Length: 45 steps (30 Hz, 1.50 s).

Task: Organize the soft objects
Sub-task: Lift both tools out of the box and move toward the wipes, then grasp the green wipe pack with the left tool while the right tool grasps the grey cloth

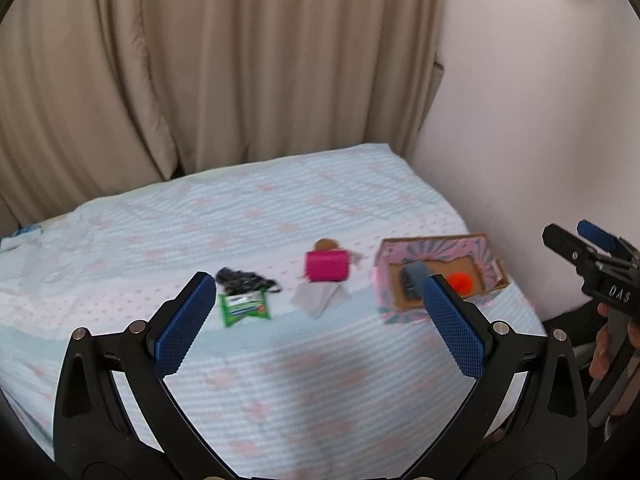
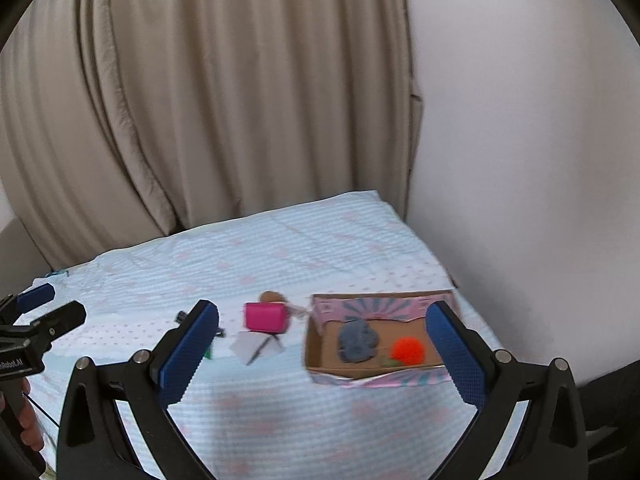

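Bed (image 1: 280,380) w/ pale blue striped sheet, pink motifs, set against beige curtain (image 1: 200,60) at back & white wall (image 1: 540,100) at right. Items on sheet, left to right: black tangled item (image 1: 240,278), blurred, can't tell what; green packet (image 1: 245,309) just in front of it, touching; pink pouch (image 1: 327,266) mid-bed, w/ brown round item (image 1: 325,245) behind it, partly hidden; white cloth (image 1: 319,300) flat in front of pouch, edges touching. Cardboard box (image 2: 316,364), open top, pink/blue patterned outside, sits near right edge of bed, apart from pouch. Inside box: grey soft item (image 2: 357,340) on left half, orange pompom (image 2: 407,352) on right half, just beside each other; a small greenish bit by the pompom, too blurred to ID. Left gripper (image 1: 320,312) held above front of bed, blue-padded fingers spread wide, nothing btwn them. Right gripper (image 2: 322,344) likewise spread wide & empty, held in front of box. In left wrist view, right gripper shows at far right edge w/ a hand (image 1: 608,344) on its handle. In right wrist view, left gripper shows at far left, a hand (image 2: 28,420) beneath it. Both views slightly motion-blurred.
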Each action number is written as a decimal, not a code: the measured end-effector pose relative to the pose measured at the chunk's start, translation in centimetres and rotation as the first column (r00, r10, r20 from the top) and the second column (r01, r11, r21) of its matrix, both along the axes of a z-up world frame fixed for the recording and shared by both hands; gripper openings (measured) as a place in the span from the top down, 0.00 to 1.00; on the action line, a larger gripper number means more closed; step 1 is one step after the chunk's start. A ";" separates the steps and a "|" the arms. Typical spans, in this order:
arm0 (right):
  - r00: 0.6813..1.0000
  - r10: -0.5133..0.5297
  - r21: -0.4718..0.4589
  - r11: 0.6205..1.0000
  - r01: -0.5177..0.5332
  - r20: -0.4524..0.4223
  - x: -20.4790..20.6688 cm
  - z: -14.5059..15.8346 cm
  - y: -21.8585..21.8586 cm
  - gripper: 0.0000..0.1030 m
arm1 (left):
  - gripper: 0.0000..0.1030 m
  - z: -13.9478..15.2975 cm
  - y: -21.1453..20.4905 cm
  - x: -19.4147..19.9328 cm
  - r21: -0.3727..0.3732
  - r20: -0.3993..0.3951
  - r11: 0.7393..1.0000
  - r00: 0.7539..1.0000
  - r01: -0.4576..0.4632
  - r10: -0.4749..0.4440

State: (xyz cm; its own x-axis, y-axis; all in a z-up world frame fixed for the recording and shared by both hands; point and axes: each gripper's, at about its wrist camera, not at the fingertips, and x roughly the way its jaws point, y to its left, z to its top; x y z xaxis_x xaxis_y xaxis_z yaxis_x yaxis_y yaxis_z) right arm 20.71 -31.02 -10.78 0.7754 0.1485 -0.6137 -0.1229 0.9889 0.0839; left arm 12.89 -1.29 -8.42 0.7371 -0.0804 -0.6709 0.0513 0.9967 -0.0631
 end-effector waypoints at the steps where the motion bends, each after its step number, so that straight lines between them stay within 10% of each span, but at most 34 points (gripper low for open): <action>1: 1.000 0.003 0.000 1.000 -0.003 -0.002 0.1 -0.2 0.9 0.00 | 0.00 -0.4 1.0 0.1 0.006 -0.003 1.000 1.000 0.000 0.000; 13: 0.998 -0.002 0.019 1.000 0.003 -0.057 3.3 -7.9 12.2 0.00 | 0.00 -10.1 11.8 4.8 -0.018 -0.052 0.999 0.998 0.031 -0.032; 24: 0.990 -0.010 -0.011 1.000 0.009 -0.138 8.4 -18.5 17.6 0.00 | 0.01 -22.3 12.9 12.4 0.034 -0.118 0.988 0.982 0.153 -0.148; 45: 0.969 -0.030 -0.108 0.994 0.003 -0.244 17.3 -36.3 19.2 0.00 | 0.27 -39.0 7.8 19.9 0.264 -0.264 0.817 0.853 0.512 -0.450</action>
